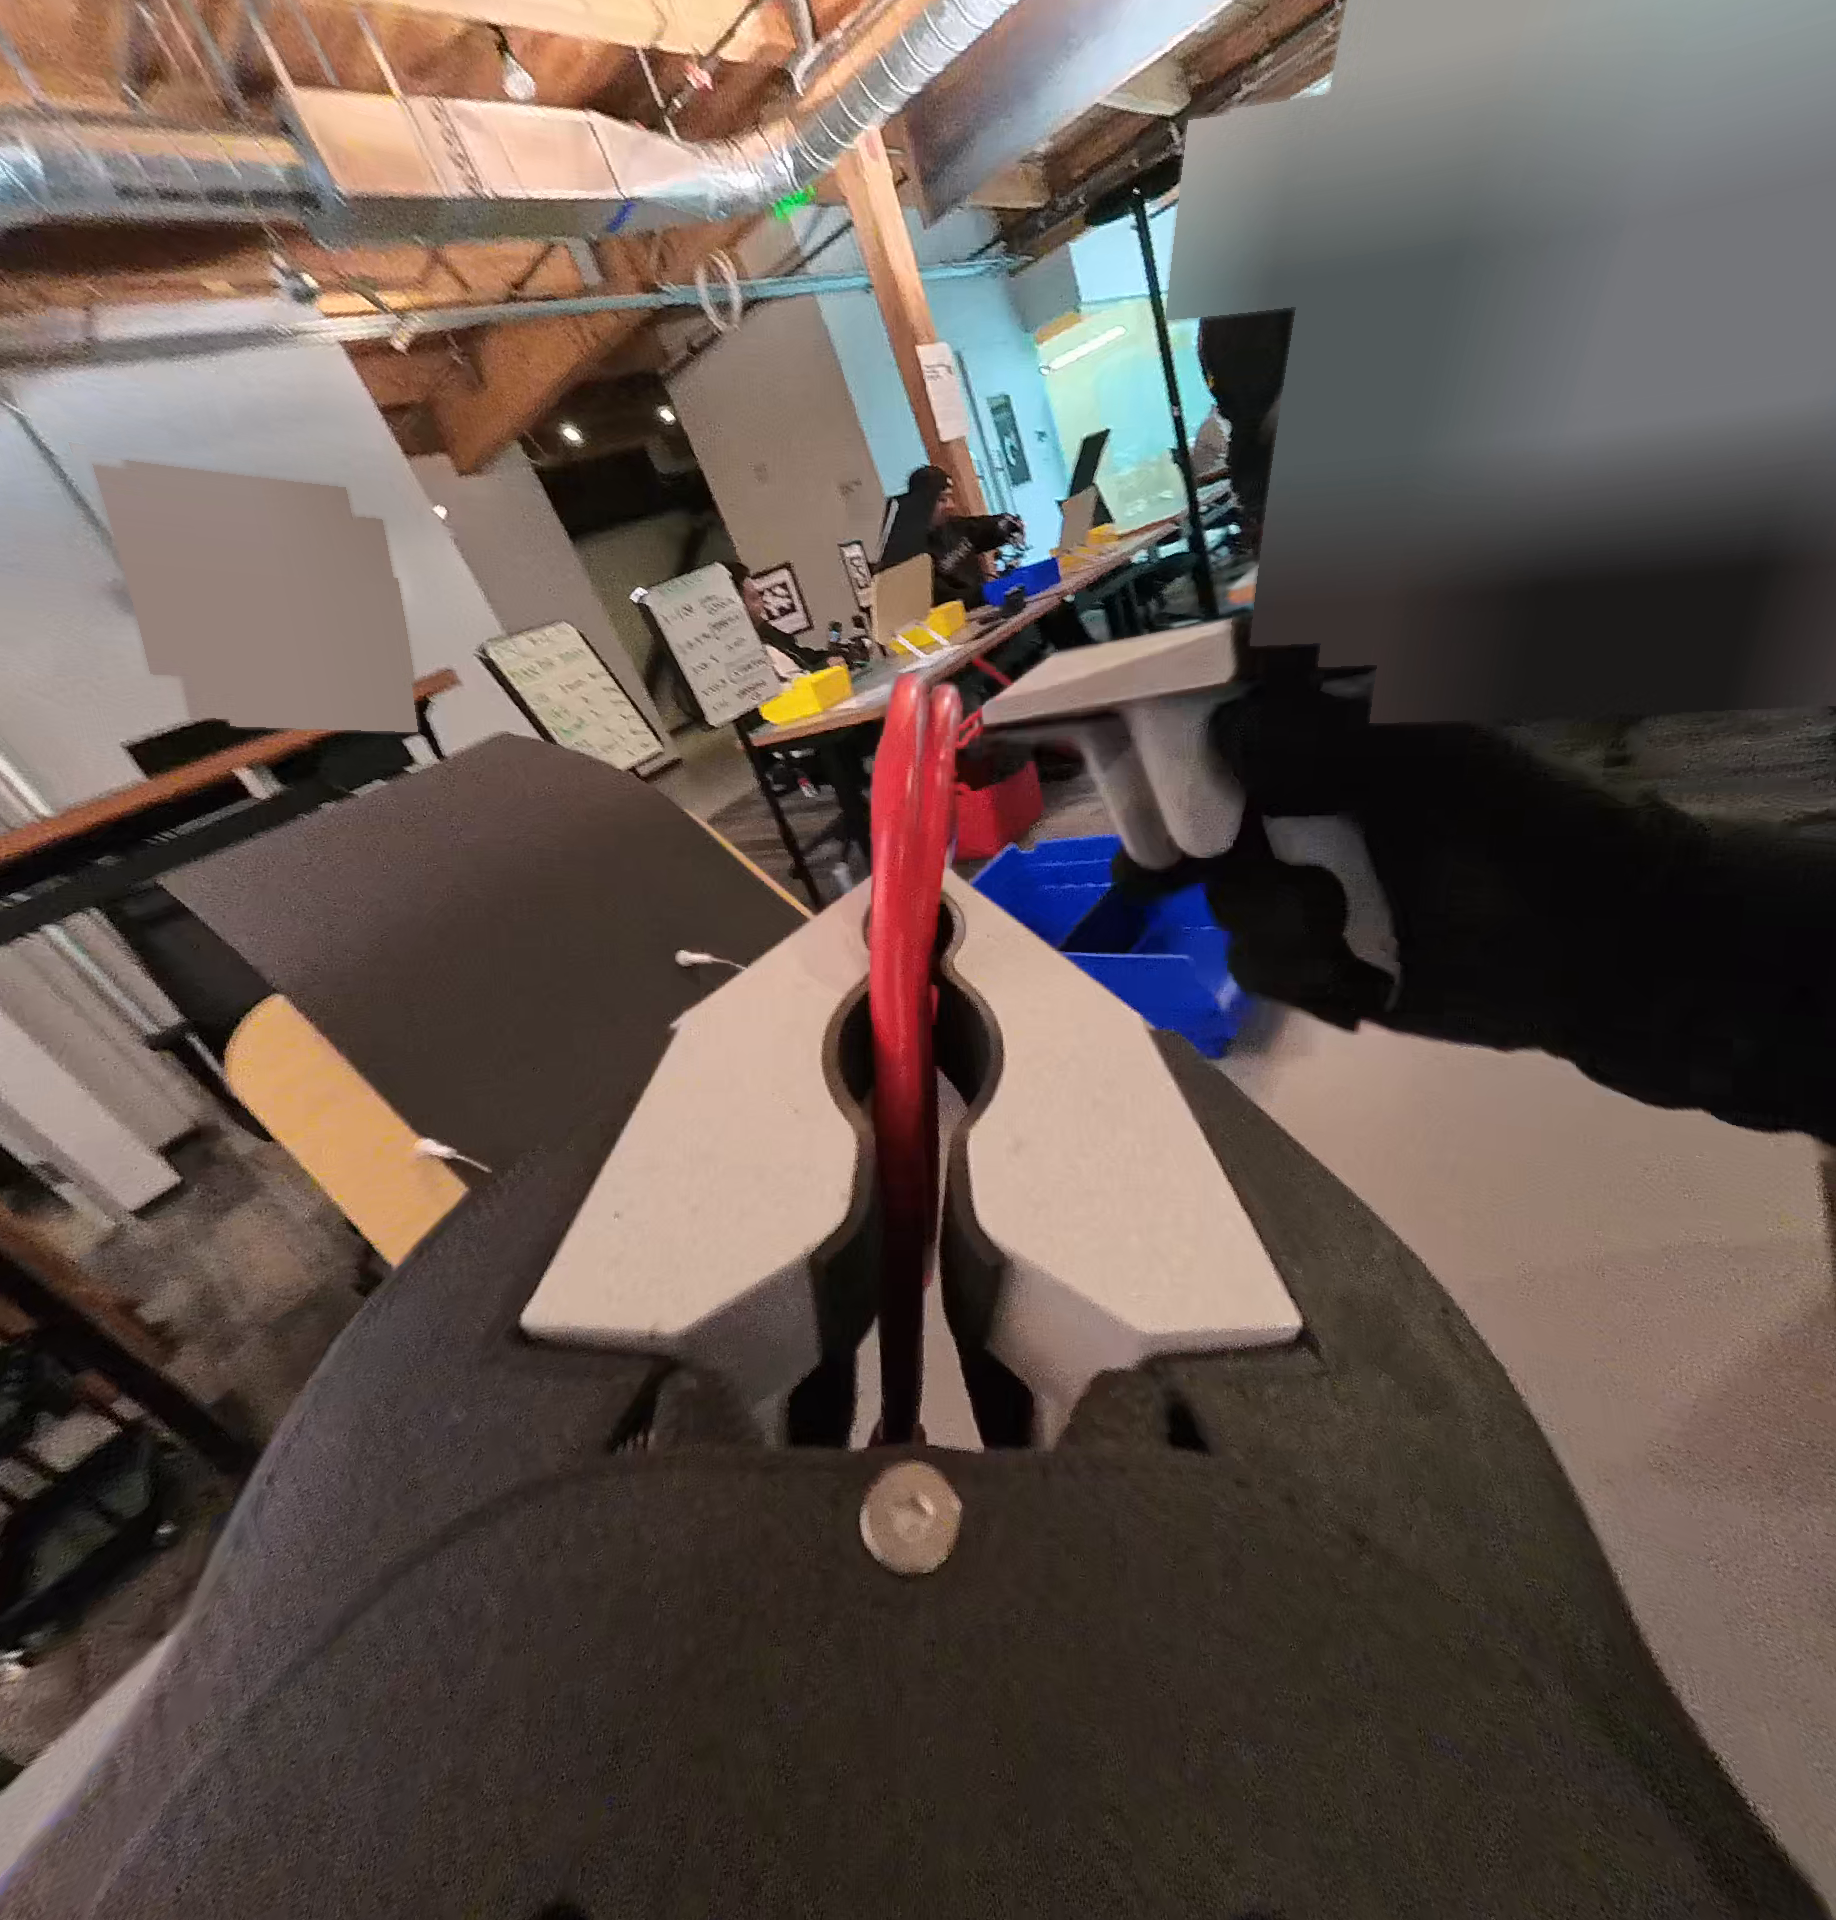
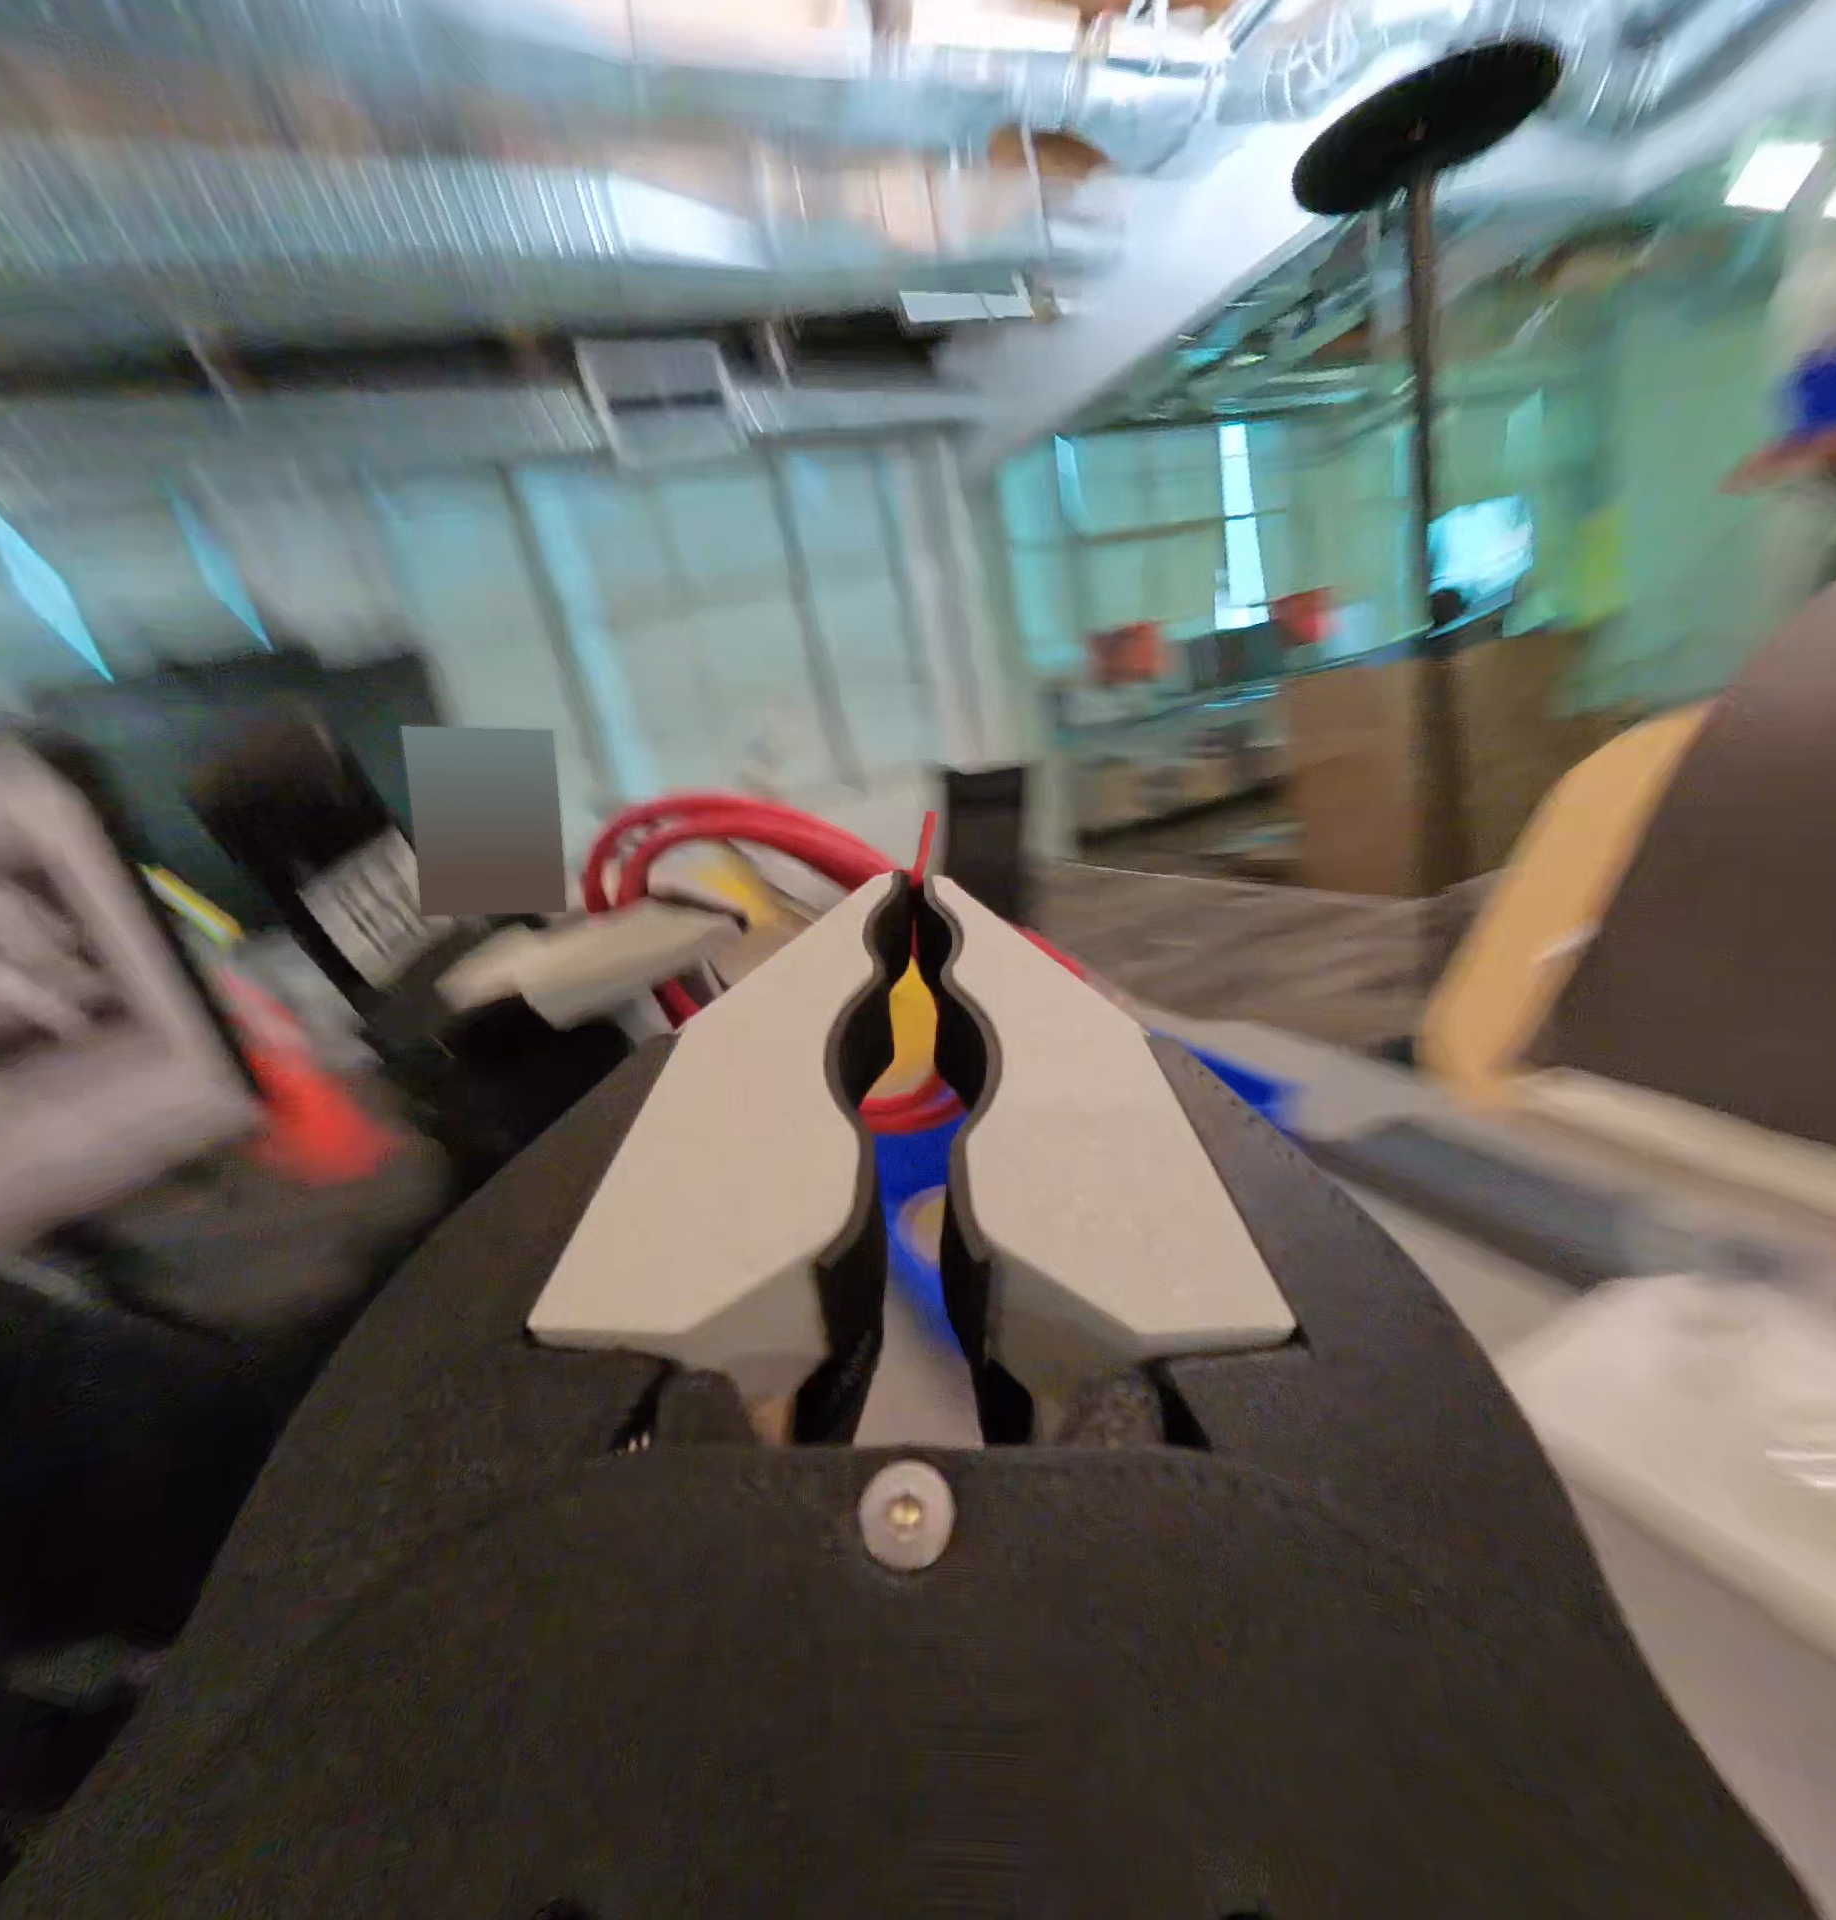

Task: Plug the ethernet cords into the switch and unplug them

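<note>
My left gripper (image 1: 929, 894) is shut on a coiled red ethernet cord (image 1: 909, 935). The coil runs up between the jaws and sticks out past the tips. My right gripper (image 2: 922, 883) is shut on a thin red strip (image 2: 926, 847) that pokes out at its tips. In the left wrist view a black-gloved hand (image 1: 1413, 904) holds the right gripper (image 1: 997, 712), whose tips are at the top of the coil. The blurred right wrist view shows the red coil (image 2: 727, 821) in the left gripper (image 2: 716, 920). No switch is in view.
Blue bins (image 1: 1142, 935) sit below the right gripper. A dark table top (image 1: 478, 883) with a tan edge lies to the left. Further tables with yellow bins (image 1: 805, 694) and seated people are behind. A black stand (image 2: 1423, 416) rises at the right.
</note>
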Available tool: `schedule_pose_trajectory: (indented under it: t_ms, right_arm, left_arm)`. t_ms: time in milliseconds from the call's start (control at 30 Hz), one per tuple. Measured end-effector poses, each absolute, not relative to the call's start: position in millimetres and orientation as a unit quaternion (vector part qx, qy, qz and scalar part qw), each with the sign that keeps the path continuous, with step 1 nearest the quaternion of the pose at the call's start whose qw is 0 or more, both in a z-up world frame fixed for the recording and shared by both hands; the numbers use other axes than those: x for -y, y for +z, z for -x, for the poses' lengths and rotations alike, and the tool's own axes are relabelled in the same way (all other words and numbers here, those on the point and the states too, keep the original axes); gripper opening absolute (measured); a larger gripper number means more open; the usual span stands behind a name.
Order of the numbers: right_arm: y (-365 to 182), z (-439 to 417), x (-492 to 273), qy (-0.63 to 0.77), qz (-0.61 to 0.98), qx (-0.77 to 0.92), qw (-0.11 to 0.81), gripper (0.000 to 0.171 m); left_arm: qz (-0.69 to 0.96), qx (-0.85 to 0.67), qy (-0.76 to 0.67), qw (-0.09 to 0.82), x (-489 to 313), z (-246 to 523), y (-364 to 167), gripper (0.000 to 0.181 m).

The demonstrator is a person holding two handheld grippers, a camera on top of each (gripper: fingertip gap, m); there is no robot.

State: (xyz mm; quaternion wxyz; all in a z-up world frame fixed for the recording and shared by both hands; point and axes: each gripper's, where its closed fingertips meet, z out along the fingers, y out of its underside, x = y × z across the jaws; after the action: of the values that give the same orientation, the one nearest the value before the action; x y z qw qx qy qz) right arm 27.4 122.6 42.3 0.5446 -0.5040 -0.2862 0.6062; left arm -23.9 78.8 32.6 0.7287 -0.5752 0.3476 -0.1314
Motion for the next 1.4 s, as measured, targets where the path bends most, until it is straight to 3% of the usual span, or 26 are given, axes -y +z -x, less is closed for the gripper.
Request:
schedule_pose_trajectory:
  t_ms: [100,233,267,333,433,500,633,833,900,1100,1200,1267,1333,1400]
  right_arm:
    - [16,-17,-138,0.735,0.510,0.186,0.405,0.000]
    - [3,5,-127,0.743,0.491,0.217,0.400,0.000]
    - [3,8,-123,0.719,0.492,0.248,0.424,0.012]
    - [2,10,-122,0.624,0.506,0.315,0.505,0.029]
    - [4,4,-121,0.342,0.490,0.436,0.673,0.027]
    - [11,1,-115,0.153,0.440,0.490,0.737,0.022]
    - [16,-2,-115,-0.086,0.370,0.525,0.762,0.025]
    - [3,-12,-139,-0.188,0.371,0.542,0.730,0.028]
    - [-1,-14,-142,-0.198,0.369,0.553,0.721,0.020]
    - [-4,-14,-142,-0.205,0.373,0.564,0.708,0.000]
    - [-12,-12,-144,-0.141,0.421,0.570,0.691,0.000]
    - [-8,-11,-141,-0.004,0.482,0.541,0.689,0.000]
    - [1,-8,-135,0.224,0.541,0.476,0.656,0.000]
    - [19,-10,-123,0.510,0.545,0.371,0.552,0.000]
  left_arm:
    - [0.568,-0.353,-0.065,0.741,-78,22,34,0.000]
    - [0.573,-0.353,-0.023,0.740,-85,30,31,0.000]
    - [0.578,-0.350,-0.018,0.737,-88,35,30,0.000]
    - [0.588,-0.345,-0.035,0.731,-92,41,29,0.000]
    - [0.601,-0.338,-0.051,0.722,-97,46,26,0.000]
    - [0.607,-0.341,-0.054,0.716,-99,45,22,0.000]
    - [0.617,-0.356,-0.063,0.699,-99,37,14,0.000]
    - [0.622,-0.373,-0.058,0.686,-95,29,12,0.000]
    - [0.624,-0.377,-0.055,0.682,-94,27,12,0.000]
    - [0.629,-0.392,-0.055,0.669,-93,20,6,0.000]
    - [0.627,-0.393,-0.045,0.671,-94,19,4,0.000]
    - [0.622,-0.391,-0.039,0.677,-95,19,5,0.000]
    - [0.613,-0.389,-0.035,0.687,-94,20,7,0.000]
    - [0.599,-0.390,-0.021,0.699,-94,22,8,0.000]
